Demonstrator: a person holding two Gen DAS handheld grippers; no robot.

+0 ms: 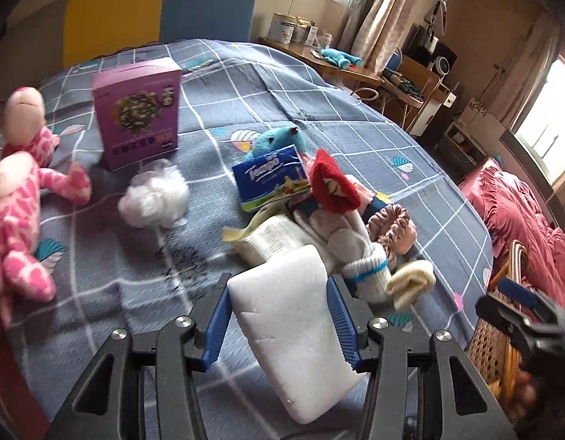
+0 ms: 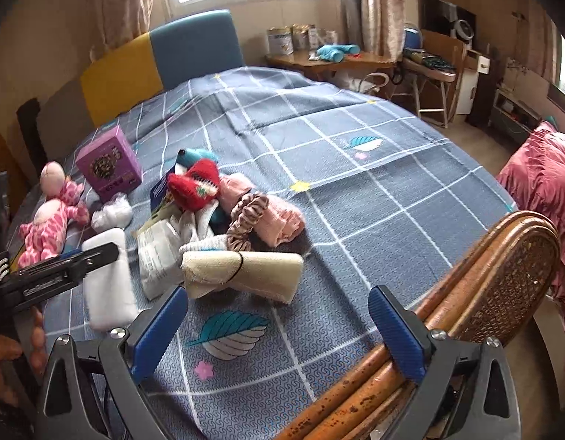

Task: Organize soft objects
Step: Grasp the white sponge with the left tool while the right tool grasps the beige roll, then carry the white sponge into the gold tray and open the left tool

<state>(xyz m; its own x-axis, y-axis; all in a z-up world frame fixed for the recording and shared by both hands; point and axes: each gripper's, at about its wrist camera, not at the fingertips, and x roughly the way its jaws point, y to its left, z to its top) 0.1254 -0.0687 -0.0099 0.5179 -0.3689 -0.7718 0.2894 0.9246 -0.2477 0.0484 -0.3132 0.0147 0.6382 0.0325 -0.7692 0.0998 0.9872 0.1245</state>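
White sponge sits clamped between left hand-held gripper pads.

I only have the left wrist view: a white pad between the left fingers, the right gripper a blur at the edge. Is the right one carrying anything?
Observer: No. Unlike the left gripper on the white pad, the right gripper is open, nothing between its fingers, over the bedsheet.
Operator: The cream bundle nearest me?
Observer: That cream roll has a black hair tie looped round it.
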